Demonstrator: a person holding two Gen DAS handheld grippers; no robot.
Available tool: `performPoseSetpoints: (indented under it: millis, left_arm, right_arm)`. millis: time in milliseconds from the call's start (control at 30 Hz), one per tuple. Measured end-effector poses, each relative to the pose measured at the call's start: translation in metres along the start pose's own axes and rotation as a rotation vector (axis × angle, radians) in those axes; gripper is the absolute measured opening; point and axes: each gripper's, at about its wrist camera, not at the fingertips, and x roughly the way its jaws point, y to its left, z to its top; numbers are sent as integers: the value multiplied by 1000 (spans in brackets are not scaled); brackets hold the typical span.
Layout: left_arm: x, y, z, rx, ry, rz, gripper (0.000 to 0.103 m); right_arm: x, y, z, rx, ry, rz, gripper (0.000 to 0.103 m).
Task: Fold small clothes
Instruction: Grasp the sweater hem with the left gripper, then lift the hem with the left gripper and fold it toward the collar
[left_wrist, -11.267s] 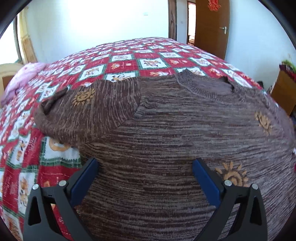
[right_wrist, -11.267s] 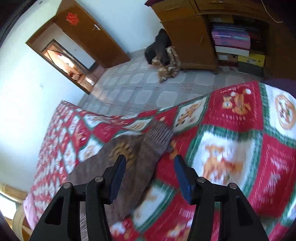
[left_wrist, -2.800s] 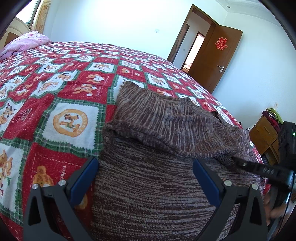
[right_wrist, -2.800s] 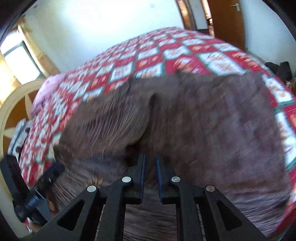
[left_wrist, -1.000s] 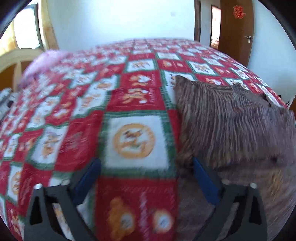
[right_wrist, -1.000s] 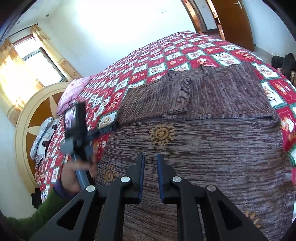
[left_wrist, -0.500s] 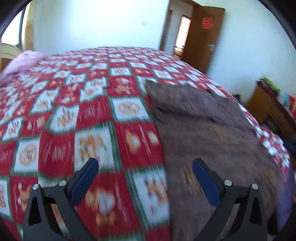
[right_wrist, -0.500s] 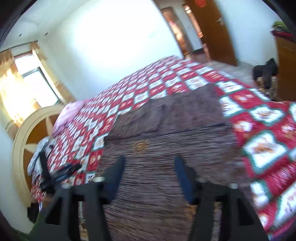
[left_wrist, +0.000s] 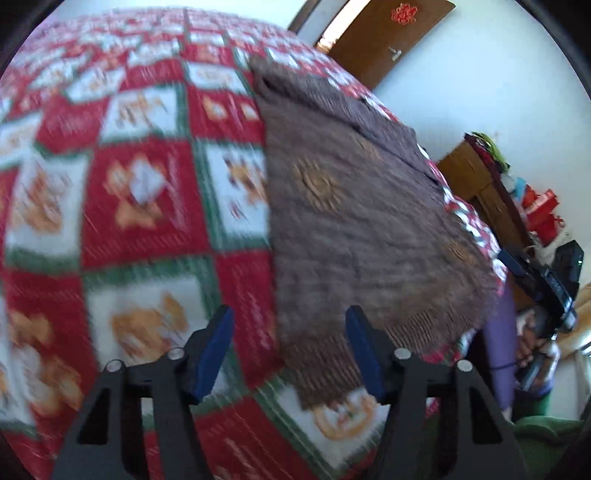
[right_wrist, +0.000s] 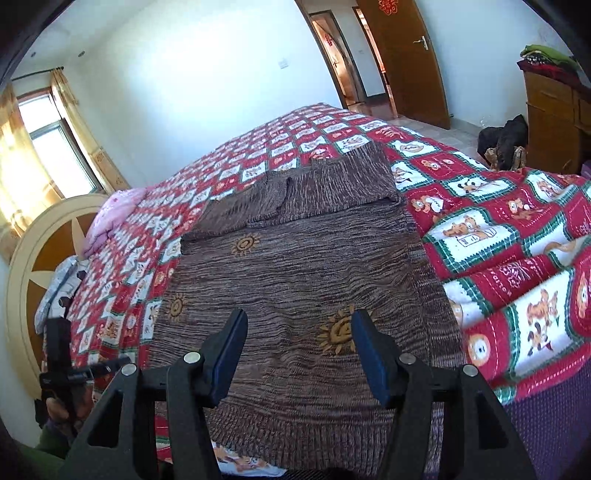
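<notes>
A brown knit sweater (right_wrist: 295, 266) with orange sun motifs lies flat on the bed, both sleeves folded across its upper part and its ribbed hem at the near edge. My right gripper (right_wrist: 299, 350) hovers open over the lower middle of the sweater, with nothing between its fingers. In the blurred left wrist view the sweater (left_wrist: 351, 206) runs along the right, and my left gripper (left_wrist: 290, 350) sits at its left hem corner. Those jaws are closing with the hem corner between them, the pads apart from the cloth. Each gripper also shows in the other view: left gripper (right_wrist: 118, 363), right gripper (left_wrist: 517, 267).
A red, green and white patchwork quilt (right_wrist: 498, 229) covers the bed. A pink pillow (right_wrist: 110, 214) and round headboard (right_wrist: 33, 251) stand at the left. A wooden cabinet (right_wrist: 554, 122), dark clothes on the floor (right_wrist: 502, 142) and a door (right_wrist: 406, 59) are at the right.
My left gripper swung from the quilt to the sweater's left hem corner and its jaws narrowed. My right gripper went from shut to open and drew back toward the hem.
</notes>
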Motion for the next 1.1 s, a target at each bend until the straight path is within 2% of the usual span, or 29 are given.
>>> performPoseSetpoints:
  millis: [167,267,333,433,567,600,633,700,800,900,1000,1100]
  left_arm:
    - [8,-19,-14,36,43,1,64]
    - [17,-21,-19,19,92,-30,64]
    - [23,-23,-23,8,124,-71,58]
    - [26,-28,-25,5,125,-98,55]
    - [30,-25,-23,-56,129,-178,26]
    - [30,-23,-22,-66,126,-184,22]
    - [30,-23,-21,-76,118,-180,13]
    - [31,-24,-19,-74,114,-160,12]
    - [32,-31,-18,-45,102,-168,12]
    - [33,-38,-13,-17,95,-186,12]
    - [36,-39,-9,-8,109,-190,12]
    - [40,-37,-7,-10,120,-193,12]
  right_arm:
    - [-4,1,-2,-1,-7,6,60]
    - [-6,1,-2,-3,-12,2,60]
    - [-10,-1,-3,-8,-18,-16,60]
    - [-15,-9,-4,1,-23,-46,59]
    - [-24,-25,-5,49,-35,-82,53]
    - [-26,-31,-5,65,-30,-96,52]
    - [-27,-35,-6,76,-21,-109,52]
    - [-32,-46,-7,104,0,-138,52]
    - [-44,-61,-12,148,25,-151,52]
    - [-56,-66,-19,141,46,-190,52]
    - [-53,-63,-29,135,76,-183,52]
    - [-43,-58,-37,94,103,-266,52]
